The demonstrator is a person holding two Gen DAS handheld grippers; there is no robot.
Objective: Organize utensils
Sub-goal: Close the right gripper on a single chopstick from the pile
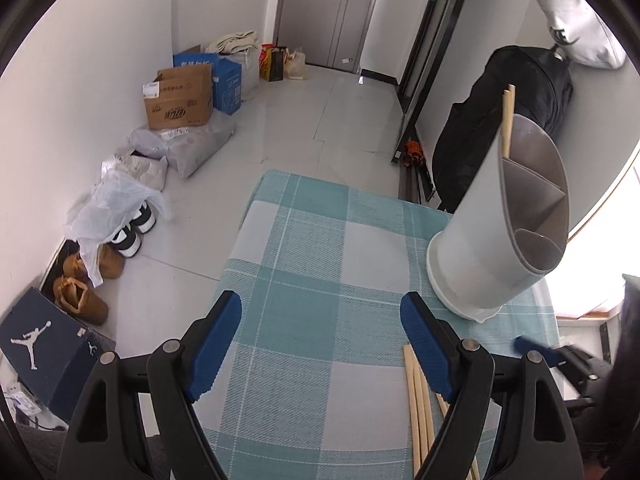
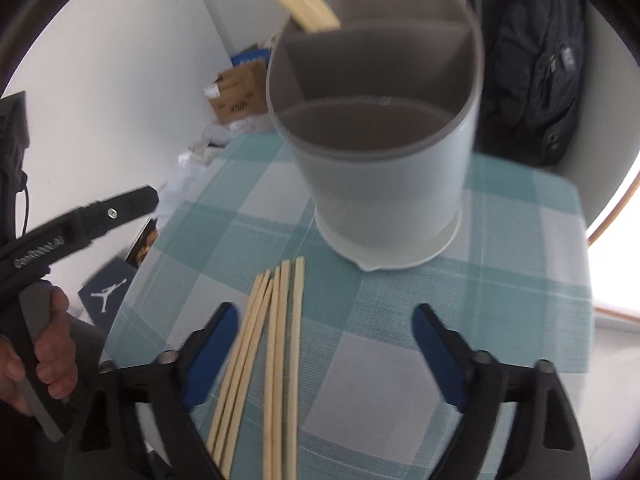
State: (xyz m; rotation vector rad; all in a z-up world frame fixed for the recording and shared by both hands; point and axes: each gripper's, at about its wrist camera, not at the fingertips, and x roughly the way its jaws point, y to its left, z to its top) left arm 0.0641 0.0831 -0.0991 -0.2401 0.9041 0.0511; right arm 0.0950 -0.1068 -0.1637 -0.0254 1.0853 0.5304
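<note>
Both grippers hang over a small table (image 1: 304, 240) dressed in a woven cloth of teal and white checks, its ribbed weave catching the light. The left gripper (image 1: 320, 344) has its jaws spread wide, the ridged blue pads (image 1: 216, 348) flanking bare cloth with nothing between them. The right gripper (image 2: 320, 354) also stands with its jaws apart, and its pads pinch nothing.

The loose chopsticks (image 2: 272, 352), slim pale wooden sticks, lie flat on the cloth in a rough fan. Their far tips bunch together near the holder's base. Their length runs back between the right gripper's jaws, close to its left pad; whether any stick touches that pad is hard to tell. From the left wrist view the same sticks peek out just beside and under the right-hand pad.

The utensil holder (image 2: 380, 184) stands upright on the far part of the table, a smooth matte tub, light grey outside and darker grey within. Thin walls split it into compartments, and its base flares into a shallow white saucer. A few chopsticks in the holder (image 2: 304, 4) already poke out of its back left compartment, leaning left.

At the left edge of the right wrist view, a hand (image 2: 44, 364) wraps the grey handle of the left gripper.
</note>
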